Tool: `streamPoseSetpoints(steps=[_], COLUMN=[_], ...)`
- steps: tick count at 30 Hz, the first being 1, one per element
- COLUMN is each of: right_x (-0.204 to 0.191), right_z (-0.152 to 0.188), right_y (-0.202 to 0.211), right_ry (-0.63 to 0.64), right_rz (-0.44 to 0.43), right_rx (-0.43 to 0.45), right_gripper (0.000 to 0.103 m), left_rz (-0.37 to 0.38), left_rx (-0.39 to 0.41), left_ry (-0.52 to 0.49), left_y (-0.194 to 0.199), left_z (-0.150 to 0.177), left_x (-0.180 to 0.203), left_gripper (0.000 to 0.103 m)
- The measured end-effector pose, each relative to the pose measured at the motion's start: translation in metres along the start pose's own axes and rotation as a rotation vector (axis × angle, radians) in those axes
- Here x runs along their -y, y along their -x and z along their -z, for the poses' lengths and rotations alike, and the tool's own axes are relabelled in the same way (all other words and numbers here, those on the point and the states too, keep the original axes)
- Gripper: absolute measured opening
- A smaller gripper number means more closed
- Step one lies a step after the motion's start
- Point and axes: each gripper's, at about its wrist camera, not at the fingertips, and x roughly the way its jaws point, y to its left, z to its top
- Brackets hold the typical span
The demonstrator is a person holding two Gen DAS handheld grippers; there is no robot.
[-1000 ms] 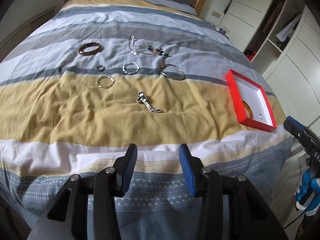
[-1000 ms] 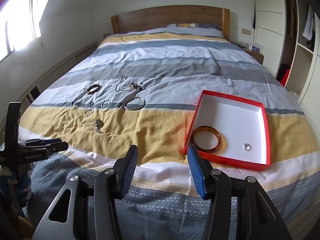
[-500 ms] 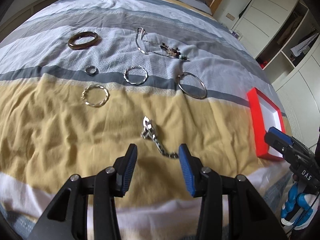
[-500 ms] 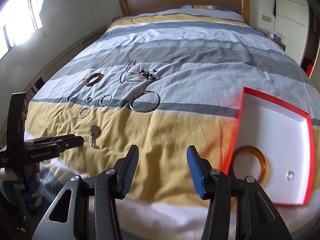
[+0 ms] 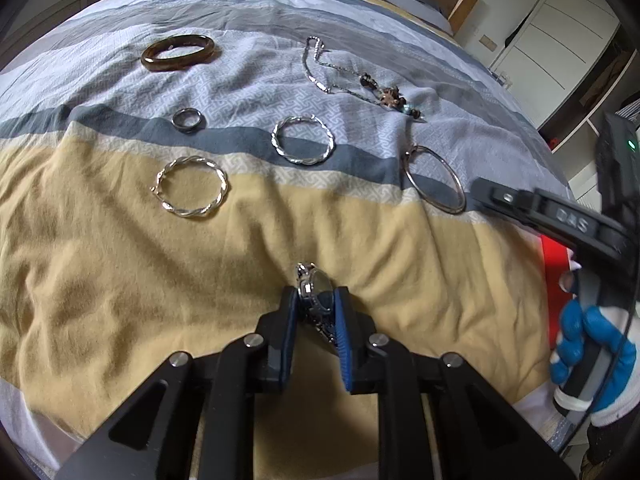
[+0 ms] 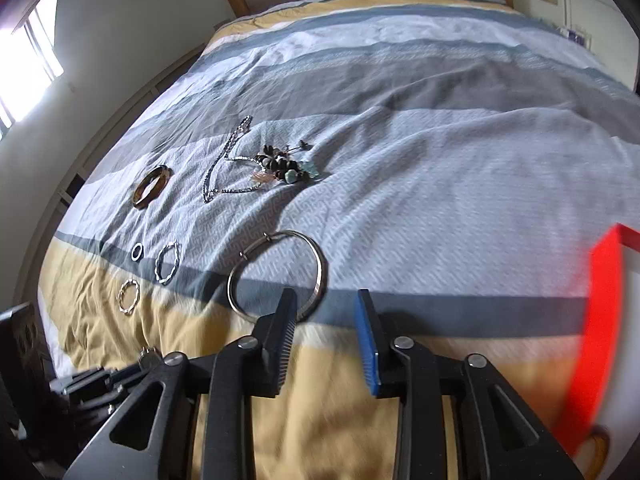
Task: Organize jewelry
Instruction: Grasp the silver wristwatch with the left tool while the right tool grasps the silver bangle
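My left gripper [image 5: 316,296] sits low on the yellow band of the bedspread. Its jaws are closing, and the blue pads press on a silver watch [image 5: 314,286] whose face sticks up between them. In the right wrist view, my right gripper [image 6: 325,298] hovers over the near rim of a large thin silver hoop [image 6: 321,268]. Those jaws are closing too, the rim lies just inside the left finger [image 6: 289,308], and the pads do not touch it. The red tray [image 6: 604,300] stands at the right with an amber bangle [image 6: 598,450] in it.
Further up the bed lie a brown bangle [image 5: 176,64], a dark ring [image 5: 187,126], two twisted hoops [image 5: 303,160] [image 5: 190,213] and a beaded necklace [image 5: 384,92]. A gloved hand [image 5: 588,340] holds the right gripper at the left view's right edge.
Both grippers came down to the bedspread. The left one narrowed onto the watch. The right one swung left from the red tray to the large hoop, and its jaws narrowed.
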Motion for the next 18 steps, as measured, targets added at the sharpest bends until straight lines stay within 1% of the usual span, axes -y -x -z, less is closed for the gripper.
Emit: streamPoseSetpoints(steps=[2,6,8,12,13,14,15,16,18], right_x=[-0.002,-0.008,-0.006,-0.007,-0.006,-0.006,-0.006,-0.005,-0.006], right_z=[-0.003,-0.006,-0.008,-0.006,-0.005,-0.005,-0.003,-0.001,0.004], right_y=[-0.012,-0.037,-0.041,-0.046,-0.045,-0.044,-0.041,-0.038,-0.029], right_ry=[0.001,0.0,-0.024,-0.017,-0.025,-0.033,-0.037,-0.038,-0.035], right_rz=[-0.013,-0.008,-0.007,0.006,0.003,0.003,0.019,0.024,0.036], right_rx=[-0.016,-0.042,-0.036,-0.018,-0.016,-0.016,-0.012,-0.008,0.008], right_gripper=[0.023,0.023,0.023,0.024,0.022,0.018,0.008,0.006,0.005], left_rz=[-0.011,-0.003,-0.001,-0.001,0.0,0.001,0.003,0.006,0.013], left_rx=[0.006,0.008,0.01,0.014,0.015,0.02,0.023,0.027,0.034], left_ry=[-0.015,-0.013,-0.014,-0.018,-0.019,-0.02,-0.02,-0.018,-0.014], left_y=[-0.001,-0.004,-0.005,-0.003,-0.002,0.0,0.002,0.005,0.01], left_z=[0.001,0.0,0.0,0.001,0.001,0.002,0.002,0.003,0.004], left_x=[0.002,0.001,0.001,0.002,0.002,0.002,0.002,0.002,0.003], left_gripper=[0.017,0.017,0.017,0.016,0.016,0.016,0.016,0.016,0.016])
